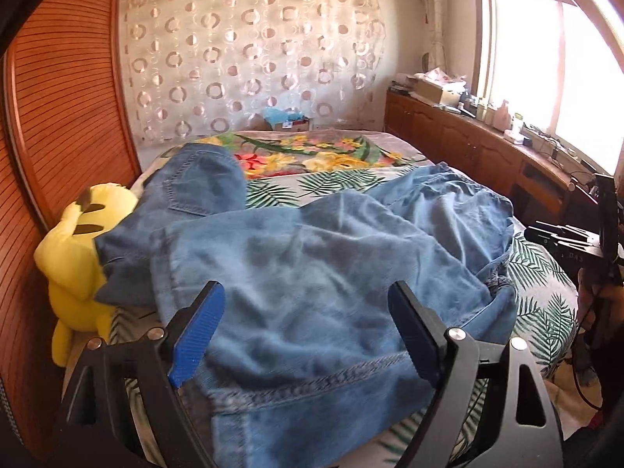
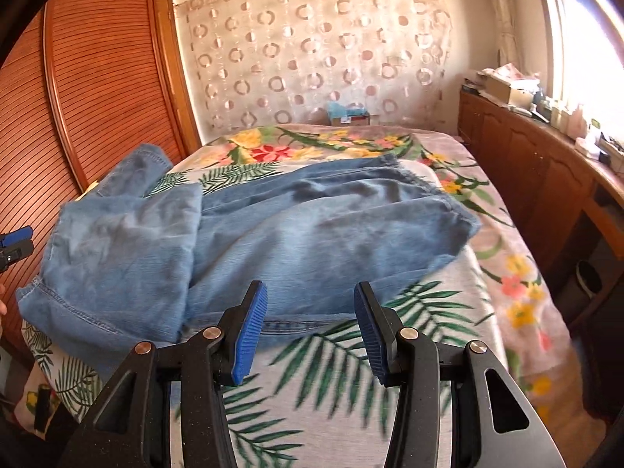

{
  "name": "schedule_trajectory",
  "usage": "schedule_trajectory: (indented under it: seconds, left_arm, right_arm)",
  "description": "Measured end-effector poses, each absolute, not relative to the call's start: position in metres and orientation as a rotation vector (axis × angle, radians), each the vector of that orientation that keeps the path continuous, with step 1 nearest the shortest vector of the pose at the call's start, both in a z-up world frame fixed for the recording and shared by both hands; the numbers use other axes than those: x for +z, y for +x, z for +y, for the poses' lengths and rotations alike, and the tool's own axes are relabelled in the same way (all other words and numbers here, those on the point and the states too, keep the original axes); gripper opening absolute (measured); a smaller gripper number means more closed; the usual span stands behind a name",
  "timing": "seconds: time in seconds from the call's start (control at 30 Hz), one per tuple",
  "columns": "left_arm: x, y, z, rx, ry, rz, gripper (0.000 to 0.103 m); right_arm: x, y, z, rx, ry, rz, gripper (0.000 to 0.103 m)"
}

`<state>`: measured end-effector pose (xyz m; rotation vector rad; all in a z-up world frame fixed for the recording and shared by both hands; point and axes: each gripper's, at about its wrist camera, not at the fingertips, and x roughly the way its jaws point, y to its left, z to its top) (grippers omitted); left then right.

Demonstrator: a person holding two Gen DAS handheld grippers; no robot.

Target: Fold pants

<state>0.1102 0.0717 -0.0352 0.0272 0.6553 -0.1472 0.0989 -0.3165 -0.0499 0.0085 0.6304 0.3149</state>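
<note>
left wrist view: the left gripper [image 1: 306,331] hangs over the blue denim pants [image 1: 312,257], its blue-padded jaws spread wide with nothing pinched between them; the cloth only lies beneath. the pants sprawl crumpled on the bed [image 1: 546,273], which wears a cover printed with palm leaves and, farther back, bright flowers. one part of the pants, with a stitched pocket, reaches up and away toward the bed's far left. a yellow plush toy [image 1: 74,257] sits at the left edge of the bed, touching the pants and pressed near the slatted wooden wardrobe [image 1: 66,117]. at the bed's right side the right gripper [image 1: 561,236] shows edge-on; from here its jaws cannot be read. a wooden cabinet [image 1: 468,144] runs along the right of the bed under a bright window [image 1: 526,58].

right wrist view: the right gripper [image 2: 310,325] hovers above the near part of the bed [image 2: 351,390], jaws parted and empty, just short of the pants [image 2: 273,241]. the pants lie across the middle of the bed, the left part doubled over itself. the left gripper [image 2: 15,243] peeks in left of the bed.
</note>
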Motion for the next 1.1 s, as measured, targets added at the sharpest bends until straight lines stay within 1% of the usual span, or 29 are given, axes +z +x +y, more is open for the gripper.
schedule_trajectory:
  seconds: [0.37, 0.63, 0.93, 0.97, 1.0, 1.03, 1.07, 1.1]
  left_arm:
    - [-0.048, 0.129, 0.039, -0.190, 0.027, 0.661, 0.086]
    - [-0.061, 0.131, 0.023, -0.225, 0.043, 0.694, 0.086]
    - [-0.070, 0.134, 0.014, -0.242, 0.041, 0.721, 0.086]
    - [-0.071, 0.134, 0.014, -0.245, 0.039, 0.722, 0.086]
    - [-0.071, 0.133, 0.013, -0.246, 0.040, 0.723, 0.086]
    - [-0.072, 0.133, 0.013, -0.246, 0.041, 0.722, 0.086]
    - [-0.072, 0.132, 0.014, -0.246, 0.041, 0.721, 0.086]
    - [-0.073, 0.131, 0.014, -0.246, 0.041, 0.721, 0.086]
  right_arm:
    - [-0.050, 0.122, -0.358, 0.233, -0.003, 0.661, 0.048]
    - [-0.059, 0.171, -0.393, 0.168, 0.032, 0.738, 0.048]
    - [-0.064, 0.226, -0.408, 0.100, 0.083, 0.831, 0.048]
    - [-0.065, 0.231, -0.406, 0.093, 0.082, 0.839, 0.045]
    - [-0.065, 0.235, -0.406, 0.091, 0.080, 0.846, 0.033]
    - [-0.065, 0.238, -0.406, 0.095, 0.083, 0.853, 0.030]
    - [-0.065, 0.239, -0.407, 0.101, 0.086, 0.854, 0.021]
    - [-0.064, 0.239, -0.406, 0.106, 0.081, 0.849, 0.006]
